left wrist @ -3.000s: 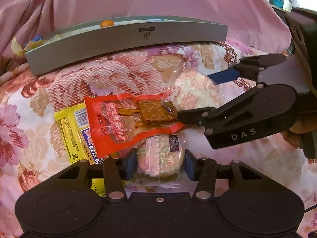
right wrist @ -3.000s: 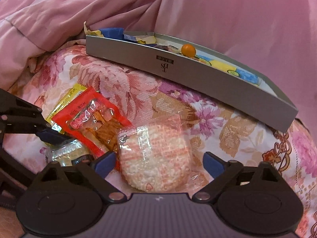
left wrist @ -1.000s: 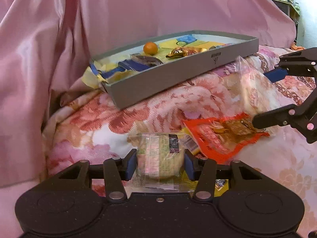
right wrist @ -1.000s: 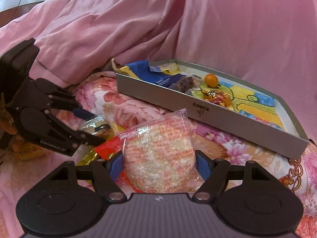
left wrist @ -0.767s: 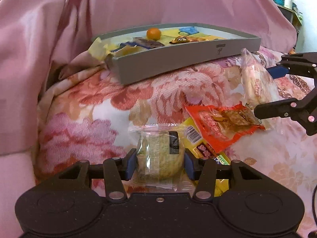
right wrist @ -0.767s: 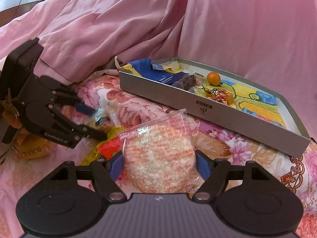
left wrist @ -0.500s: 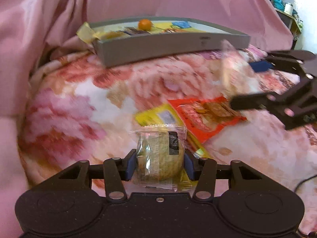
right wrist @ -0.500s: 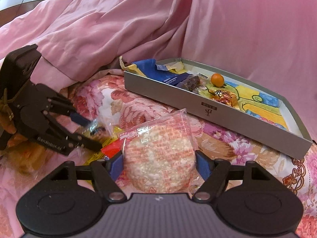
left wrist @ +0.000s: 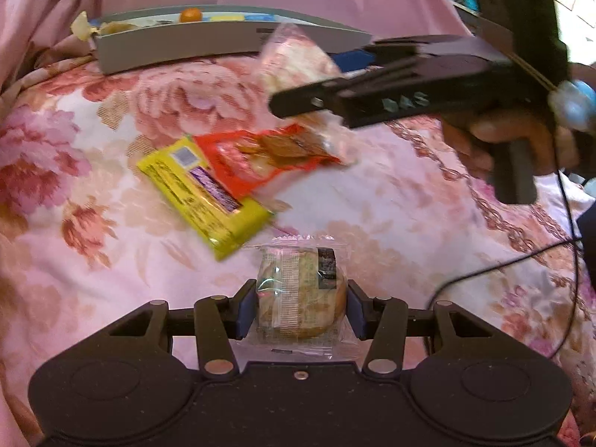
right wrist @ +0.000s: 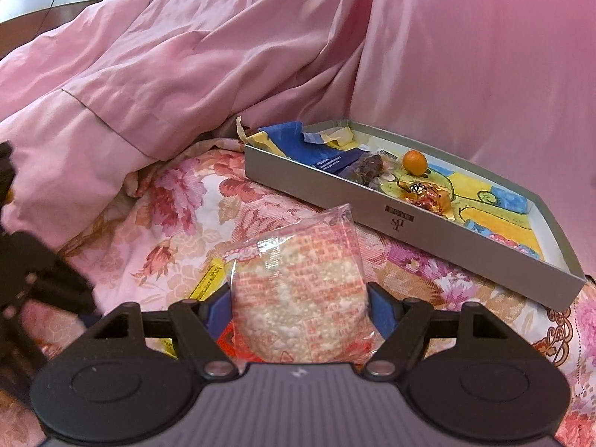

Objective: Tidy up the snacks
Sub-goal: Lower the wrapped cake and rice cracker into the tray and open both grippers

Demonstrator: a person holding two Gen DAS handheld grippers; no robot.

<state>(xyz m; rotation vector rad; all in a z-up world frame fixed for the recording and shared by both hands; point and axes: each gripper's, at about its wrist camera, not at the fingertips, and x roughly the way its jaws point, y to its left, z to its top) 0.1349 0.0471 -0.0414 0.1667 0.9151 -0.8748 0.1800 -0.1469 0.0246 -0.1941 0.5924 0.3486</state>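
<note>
My left gripper (left wrist: 301, 307) is shut on a round biscuit in clear wrap (left wrist: 301, 290), held above the floral bedspread. My right gripper (right wrist: 300, 307) is shut on a rice cracker in a clear red-printed bag (right wrist: 298, 294), held up in front of the grey tray (right wrist: 409, 219). The right gripper also shows in the left wrist view (left wrist: 391, 82), holding the cracker (left wrist: 294, 56) above the cloth. A red snack packet (left wrist: 260, 156) and a yellow packet (left wrist: 205, 193) lie on the bedspread. The tray (left wrist: 186, 43) holds several snacks, among them a small orange (right wrist: 414, 162).
Pink fabric (right wrist: 186, 67) is draped behind and to the left of the tray. A black cable (left wrist: 521, 257) trails over the bedspread at the right. A gold-wrapped sweet (right wrist: 424, 195) and a blue packet (right wrist: 320, 149) lie in the tray.
Both grippers have lifted their snacks off the bedspread. The left gripper has pulled back and up, so the red and yellow packets now lie farther ahead. The right gripper has risen toward the tray.
</note>
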